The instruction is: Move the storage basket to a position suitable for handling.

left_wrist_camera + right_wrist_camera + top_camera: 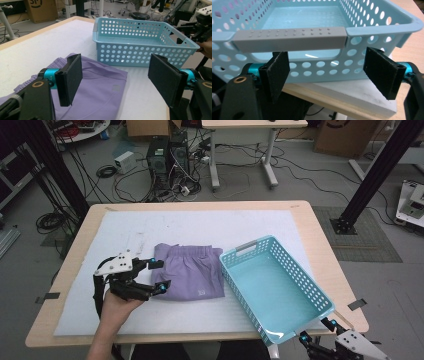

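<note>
Basket first: from the high view, the light-blue perforated plastic basket [277, 287] sits empty on the bench [320, 240], just beside the folded purple garment [189, 272]. In my left gripper view, my left hand-held gripper [117, 82] gapes over the garment. In my right gripper view, my right hand-held gripper [329, 75] stands open before the basket's grey handle [288, 38].

L gripper [158, 275] & R gripper [315, 330]: fingers apart, holding nothing.
</note>
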The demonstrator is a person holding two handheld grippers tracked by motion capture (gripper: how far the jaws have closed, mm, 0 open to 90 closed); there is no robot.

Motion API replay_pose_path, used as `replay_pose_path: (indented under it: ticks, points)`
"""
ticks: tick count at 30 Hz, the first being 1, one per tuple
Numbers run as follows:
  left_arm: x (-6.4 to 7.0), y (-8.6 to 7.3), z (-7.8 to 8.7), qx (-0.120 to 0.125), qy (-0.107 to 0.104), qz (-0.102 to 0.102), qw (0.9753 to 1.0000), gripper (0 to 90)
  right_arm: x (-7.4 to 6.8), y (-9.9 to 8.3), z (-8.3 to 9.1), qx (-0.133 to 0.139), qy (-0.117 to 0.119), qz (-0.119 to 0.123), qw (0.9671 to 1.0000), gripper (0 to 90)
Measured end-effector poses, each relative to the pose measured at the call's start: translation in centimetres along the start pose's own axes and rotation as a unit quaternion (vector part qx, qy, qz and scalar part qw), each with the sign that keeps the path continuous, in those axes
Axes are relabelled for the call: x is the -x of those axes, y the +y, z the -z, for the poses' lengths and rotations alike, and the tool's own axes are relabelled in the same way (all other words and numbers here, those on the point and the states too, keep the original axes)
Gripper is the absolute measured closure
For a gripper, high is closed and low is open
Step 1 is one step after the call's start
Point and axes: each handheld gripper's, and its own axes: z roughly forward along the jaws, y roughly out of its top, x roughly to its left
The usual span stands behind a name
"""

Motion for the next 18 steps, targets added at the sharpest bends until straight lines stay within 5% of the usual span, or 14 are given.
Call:
replay_pose_path:
  ticks: [9,18]
  points:
    - [-0.2,-0.7,0.4,0.000,0.004,0.009,1.0000,27.6,-0.8,0.1,-0.8,-0.003,0.004,-0.032,0.9995,21.7]
    - [-0.3,-1.0,0.2,-0.003,0.001,0.010,0.9999,27.6,-0.7,0.7,-2.3,0.000,-0.022,-0.064,0.9977,21.9]
